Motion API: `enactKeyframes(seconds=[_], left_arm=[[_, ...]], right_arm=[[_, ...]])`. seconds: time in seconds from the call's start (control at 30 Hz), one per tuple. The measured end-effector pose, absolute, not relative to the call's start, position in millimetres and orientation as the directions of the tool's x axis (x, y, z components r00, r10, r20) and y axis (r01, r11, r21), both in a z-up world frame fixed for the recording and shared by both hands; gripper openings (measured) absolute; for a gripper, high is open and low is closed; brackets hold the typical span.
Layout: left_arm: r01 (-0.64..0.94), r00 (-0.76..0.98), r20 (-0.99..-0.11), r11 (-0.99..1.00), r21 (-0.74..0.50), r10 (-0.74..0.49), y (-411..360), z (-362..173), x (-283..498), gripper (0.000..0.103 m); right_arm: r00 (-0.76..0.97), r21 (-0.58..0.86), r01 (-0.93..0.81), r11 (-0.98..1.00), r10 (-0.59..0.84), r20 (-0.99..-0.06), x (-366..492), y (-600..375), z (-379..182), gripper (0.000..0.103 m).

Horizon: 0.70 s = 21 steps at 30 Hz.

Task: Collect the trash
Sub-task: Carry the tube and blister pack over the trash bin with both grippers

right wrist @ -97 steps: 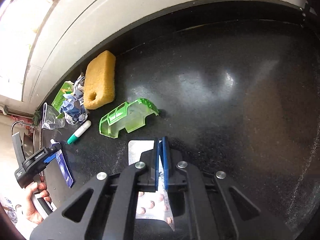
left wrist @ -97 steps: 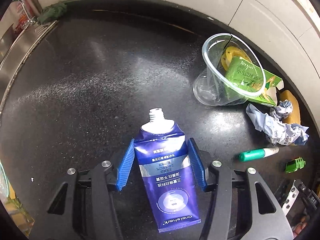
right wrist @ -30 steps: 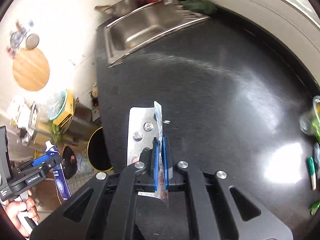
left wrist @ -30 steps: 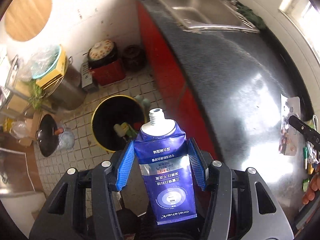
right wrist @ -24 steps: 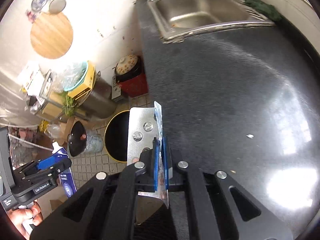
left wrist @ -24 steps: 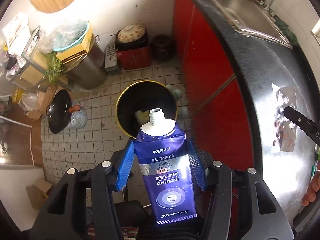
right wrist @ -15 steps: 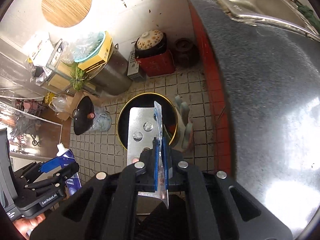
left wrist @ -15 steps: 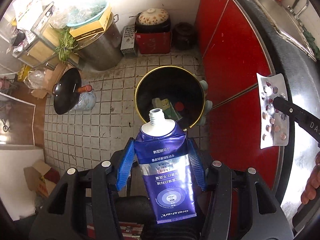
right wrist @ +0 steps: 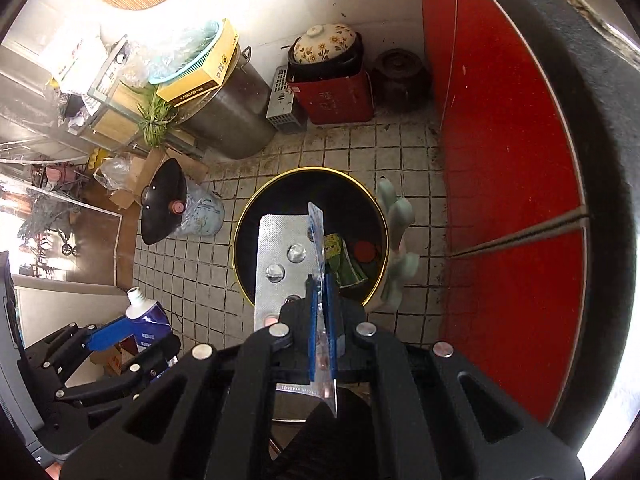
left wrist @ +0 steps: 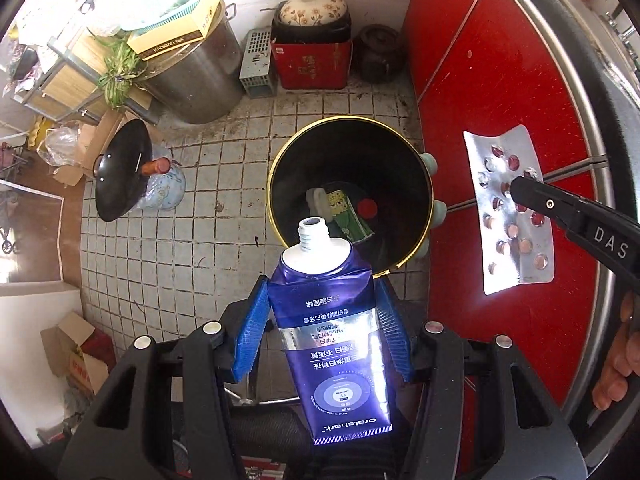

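My left gripper (left wrist: 322, 332) is shut on a blue toothpaste tube (left wrist: 332, 336), nozzle pointing forward, held above the near rim of a black trash bin with a gold rim (left wrist: 280, 160) on the tiled floor. My right gripper (right wrist: 320, 296) is shut on a silver pill blister pack (right wrist: 280, 264) and holds it over the same bin (right wrist: 260, 200). The blister pack (left wrist: 508, 212) and right gripper (left wrist: 524, 186) also show at the right of the left wrist view. The tube (right wrist: 140, 320) and left gripper (right wrist: 116, 330) show at lower left in the right wrist view.
The bin holds a green packet (left wrist: 348, 212), a red cap (left wrist: 367, 208) and a pale item. A red cabinet front (left wrist: 500, 92) stands to the right under the dark counter. A wok lid (left wrist: 120, 168), a steel pot (left wrist: 192, 76), a red box (left wrist: 312, 60) and cartons stand on the floor.
Both grippers have swung off the counter and out over the floor. The bin has come closer under both, and each still holds its item.
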<state>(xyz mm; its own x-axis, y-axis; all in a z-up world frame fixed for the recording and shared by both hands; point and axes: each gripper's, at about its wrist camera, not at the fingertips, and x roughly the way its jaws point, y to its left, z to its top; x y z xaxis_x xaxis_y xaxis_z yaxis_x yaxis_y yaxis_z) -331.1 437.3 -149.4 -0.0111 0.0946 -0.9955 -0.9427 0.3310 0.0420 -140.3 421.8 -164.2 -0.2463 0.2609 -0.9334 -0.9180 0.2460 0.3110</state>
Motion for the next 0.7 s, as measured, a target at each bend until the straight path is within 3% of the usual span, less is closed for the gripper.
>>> enactKeyframes(seconds=[0.63, 0.67, 0.7], left_arm=[[-0.937, 0.035, -0.998, 0.350, -0.012, 0.059, 490, -210, -327, 0.054], [-0.937, 0.037, -0.997, 0.349, -0.014, 0.060, 492, -208, -328, 0.060], [-0.939, 0.041, -0.997, 0.344, -0.014, 0.071, 493, -205, -330, 0.075]], right_arm=[[-0.261, 0.321, -0.911, 0.258, 0.243, -0.934, -154, 475, -225, 0.006], [-0.261, 0.324, -0.910, 0.259, 0.252, -0.932, -154, 476, -222, 0.006], [-0.251, 0.319, -0.910, 0.264, 0.261, -0.932, -154, 478, -218, 0.008]])
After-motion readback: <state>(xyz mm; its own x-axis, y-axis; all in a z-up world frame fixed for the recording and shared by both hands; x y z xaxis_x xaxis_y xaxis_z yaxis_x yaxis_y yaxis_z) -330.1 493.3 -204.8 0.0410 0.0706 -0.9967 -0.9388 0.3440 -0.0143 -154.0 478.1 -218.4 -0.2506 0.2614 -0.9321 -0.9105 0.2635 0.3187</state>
